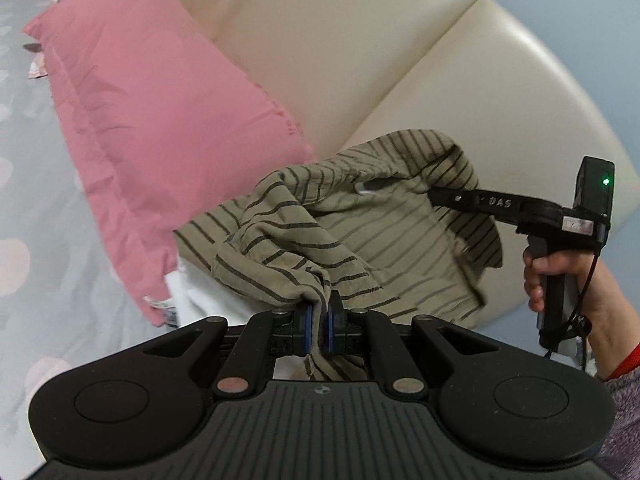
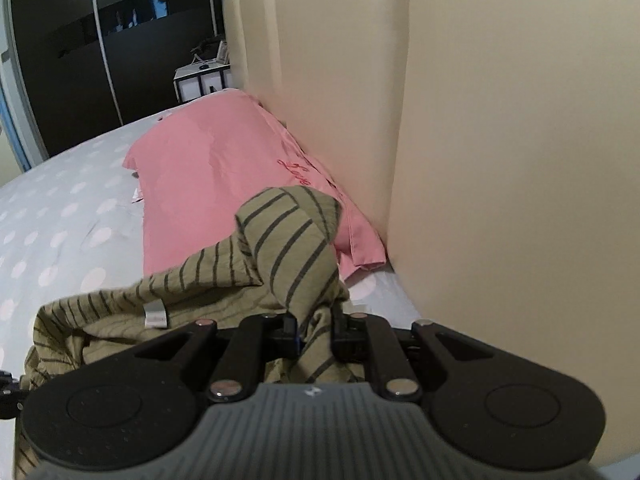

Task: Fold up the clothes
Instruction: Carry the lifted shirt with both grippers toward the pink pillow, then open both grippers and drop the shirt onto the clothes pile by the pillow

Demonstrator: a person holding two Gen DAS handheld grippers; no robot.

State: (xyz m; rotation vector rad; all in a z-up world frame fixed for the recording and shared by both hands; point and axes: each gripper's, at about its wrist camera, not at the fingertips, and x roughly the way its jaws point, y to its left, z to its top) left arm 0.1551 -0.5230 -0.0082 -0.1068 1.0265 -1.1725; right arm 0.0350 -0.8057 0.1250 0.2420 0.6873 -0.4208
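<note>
- Olive striped shirt (image 1: pixel 320 216) held up off the bed between both grippers, bunched and draped in front of the cream padded headboard (image 1: pixel 360 40).
- Left gripper (image 1: pixel 319 322) clamped on a gathered fold of the shirt, blue pads (image 1: pixel 307 328) pressed against the cloth on either side, a strip of fabric hanging down behind them.
- Right gripper (image 2: pixel 316 330) likewise pinched shut on a thick fold of the shirt, fabric rising in a peak above the jaws.
- Right gripper seen from the left wrist view at the far edge of the shirt, handle gripped by a hand (image 1: pixel 560 276), green light lit on its body.
- Small white label (image 2: pixel 155 314) showing at the shirt's neckline.
- Pink pillow (image 2: pixel 224 184) lying against the headboard, beyond the shirt.
- Grey dotted bedsheet (image 2: pixel 60 220) spread below.
</note>
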